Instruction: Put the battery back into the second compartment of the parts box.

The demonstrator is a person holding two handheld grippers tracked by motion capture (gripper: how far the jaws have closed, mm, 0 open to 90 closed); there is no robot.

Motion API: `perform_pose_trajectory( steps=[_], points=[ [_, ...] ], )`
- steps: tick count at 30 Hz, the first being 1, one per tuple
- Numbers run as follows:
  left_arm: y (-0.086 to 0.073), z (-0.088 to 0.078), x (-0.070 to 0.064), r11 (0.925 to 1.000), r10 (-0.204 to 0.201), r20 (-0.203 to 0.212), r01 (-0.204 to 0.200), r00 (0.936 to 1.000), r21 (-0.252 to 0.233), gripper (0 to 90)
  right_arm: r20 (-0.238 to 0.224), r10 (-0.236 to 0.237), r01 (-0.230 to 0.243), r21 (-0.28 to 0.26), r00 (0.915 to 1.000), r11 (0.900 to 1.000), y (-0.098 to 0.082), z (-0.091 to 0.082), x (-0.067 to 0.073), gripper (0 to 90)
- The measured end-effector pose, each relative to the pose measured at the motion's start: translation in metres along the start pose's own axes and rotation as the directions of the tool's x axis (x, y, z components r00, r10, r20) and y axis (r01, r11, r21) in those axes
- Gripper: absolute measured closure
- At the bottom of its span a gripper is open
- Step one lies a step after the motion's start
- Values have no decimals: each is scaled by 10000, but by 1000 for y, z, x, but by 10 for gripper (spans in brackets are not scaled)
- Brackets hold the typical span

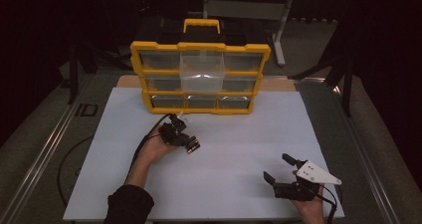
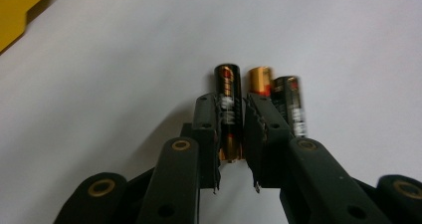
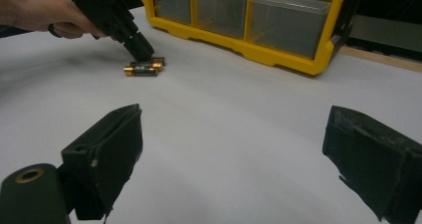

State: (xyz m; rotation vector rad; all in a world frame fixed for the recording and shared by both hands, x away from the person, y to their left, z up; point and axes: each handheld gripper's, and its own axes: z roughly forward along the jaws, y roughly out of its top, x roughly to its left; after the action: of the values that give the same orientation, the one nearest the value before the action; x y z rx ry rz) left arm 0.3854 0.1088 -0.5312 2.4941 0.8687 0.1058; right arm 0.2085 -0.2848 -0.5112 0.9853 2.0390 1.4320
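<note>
A drawer cabinet (image 1: 200, 77) stands at the far middle of the tabletop (image 1: 224, 154). In front of it, left of centre, the left hand-held gripper (image 1: 191, 145) reaches down to batteries (image 3: 144, 67) lying side by side on the tabletop, one battery (image 2: 228, 109) between its jaws, the others just beside it. The right hand-held gripper (image 1: 278, 169) sits well apart at the near right.
</note>
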Motion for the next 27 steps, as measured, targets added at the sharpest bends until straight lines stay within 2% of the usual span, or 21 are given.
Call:
perform_pose_trajectory(
  steps=[2, 11, 14, 18, 25, 27],
  points=[
    [-1, 3, 0, 9998, 13, -103, -11, 9999, 179, 762, 5, -21, 21, 10, 10000, 10000, 0, 0, 0, 84],
    [-1, 3, 0, 9998, 119, -161, -116, 9998, 165, 776, -61, -25, 26, 30, 10000, 10000, 0, 0, 1, 84],
    [-1, 3, -1, 9995, 285, -206, -282, 9994, 138, 776, -58, -9, 10, 19, 10000, 10000, 0, 0, 0, 84],
    [-1, 3, -2, 9994, 344, -403, -342, 9986, 71, 776, -64, -3, 3, 25, 10000, 10000, 0, 1, 0, 84],
    [-1, -8, 0, 9988, 468, -521, -475, 9975, -117, 776, -68, 3, -3, 21, 10000, 10000, 0, 1, 0, 84],
    [-3, -19, 0, 9981, 544, -580, -559, 9968, -254, 776, -72, 15, -15, 15, 10000, 10000, 0, 0, 0, 84]
  ],
)
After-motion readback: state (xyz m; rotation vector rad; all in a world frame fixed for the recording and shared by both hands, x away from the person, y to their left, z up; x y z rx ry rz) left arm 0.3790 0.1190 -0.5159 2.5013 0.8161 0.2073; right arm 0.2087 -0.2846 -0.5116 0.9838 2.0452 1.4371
